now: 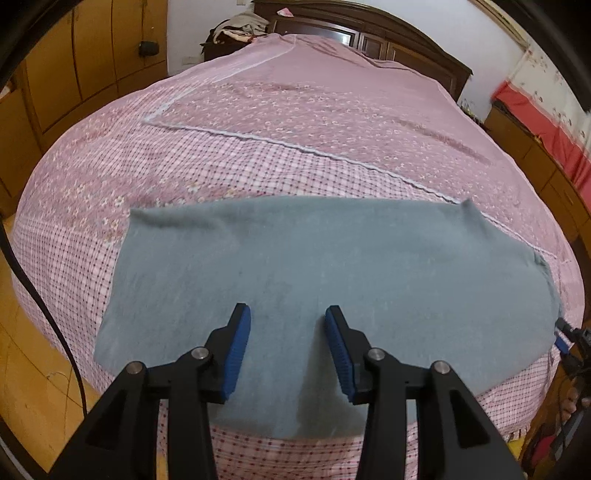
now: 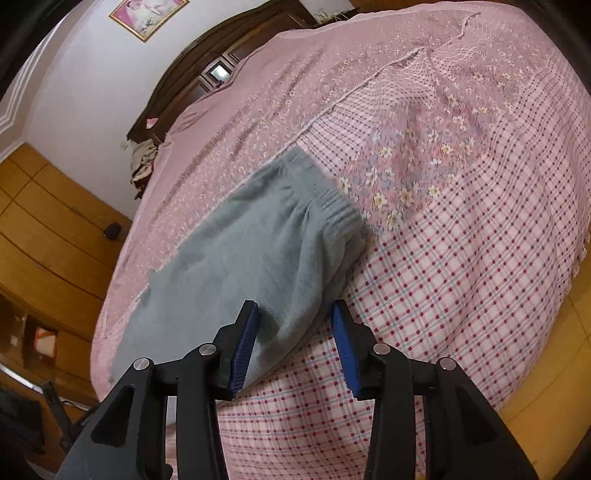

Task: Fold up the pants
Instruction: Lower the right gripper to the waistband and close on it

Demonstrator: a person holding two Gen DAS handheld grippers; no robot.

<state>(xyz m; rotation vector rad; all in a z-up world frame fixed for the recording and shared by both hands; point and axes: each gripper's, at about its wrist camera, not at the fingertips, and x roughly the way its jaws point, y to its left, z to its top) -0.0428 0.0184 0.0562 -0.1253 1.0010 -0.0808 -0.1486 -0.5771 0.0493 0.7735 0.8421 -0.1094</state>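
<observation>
- A wooden wardrobe (image 1: 92,55) stands at the far left of the room, beside the bed (image 1: 295,122).
- The bed carries a pink cover with checks and small flowers; a dark wooden headboard (image 1: 369,26) rises at its far end.
- The grey pants (image 1: 314,258) lie flat on the near part of the bed, stretched from left to right, their near edge reaching the edge of the mattress.
- The left claw (image 1: 288,317) hangs above the near middle of the pants, its blue pads (image 1: 236,347) spread wide with only cloth showing between them; it grips nothing.
- The right claw (image 2: 293,312) is also spread open, over the near right edge of the pants (image 2: 251,258), where grey cloth meets the checked cover. Whether its pads touch the cloth cannot be told.
- In the right wrist view the ribbed waistband (image 2: 332,206) of the pants lies on the far side, next to a flowered patch of the cover.
</observation>
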